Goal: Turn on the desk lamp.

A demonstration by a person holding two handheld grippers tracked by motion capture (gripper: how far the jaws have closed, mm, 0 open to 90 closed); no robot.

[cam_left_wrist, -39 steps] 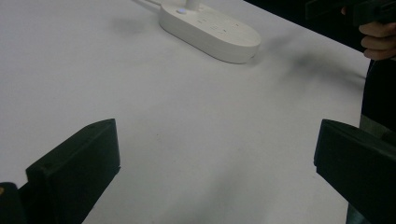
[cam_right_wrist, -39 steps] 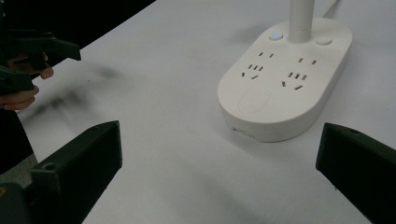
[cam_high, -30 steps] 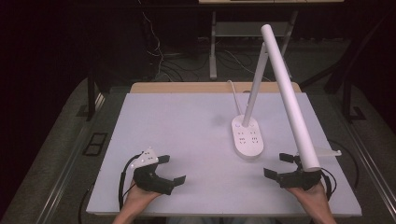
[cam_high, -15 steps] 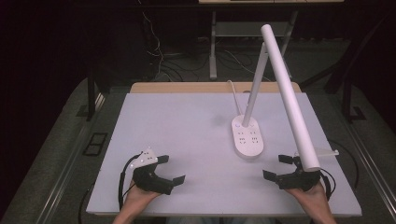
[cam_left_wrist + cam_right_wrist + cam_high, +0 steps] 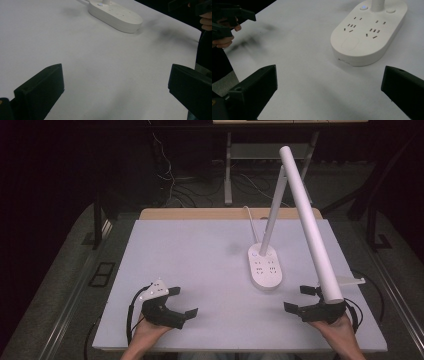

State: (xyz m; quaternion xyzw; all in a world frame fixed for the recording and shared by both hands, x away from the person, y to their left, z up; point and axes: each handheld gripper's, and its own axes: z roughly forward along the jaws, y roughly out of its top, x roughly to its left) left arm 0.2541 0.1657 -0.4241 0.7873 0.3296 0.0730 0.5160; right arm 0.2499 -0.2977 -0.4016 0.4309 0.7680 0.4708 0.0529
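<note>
This looks like a lab or recording room, dark but for the lit white table. Behind the table, loose cables trail over grey carpet under a metal-legged bench. Floor sockets sit left of the table, and a white desk lamp with outlets in its base stands on it.

No readable text, label or number anywhere.

The desk has a smooth, matt pale top, with a strip of light wood along its far edge. The lamp base looks like smooth white plastic with a faint sheen, as does its tube head. Both the left claw and the right claw look like matt black plastic.
</note>
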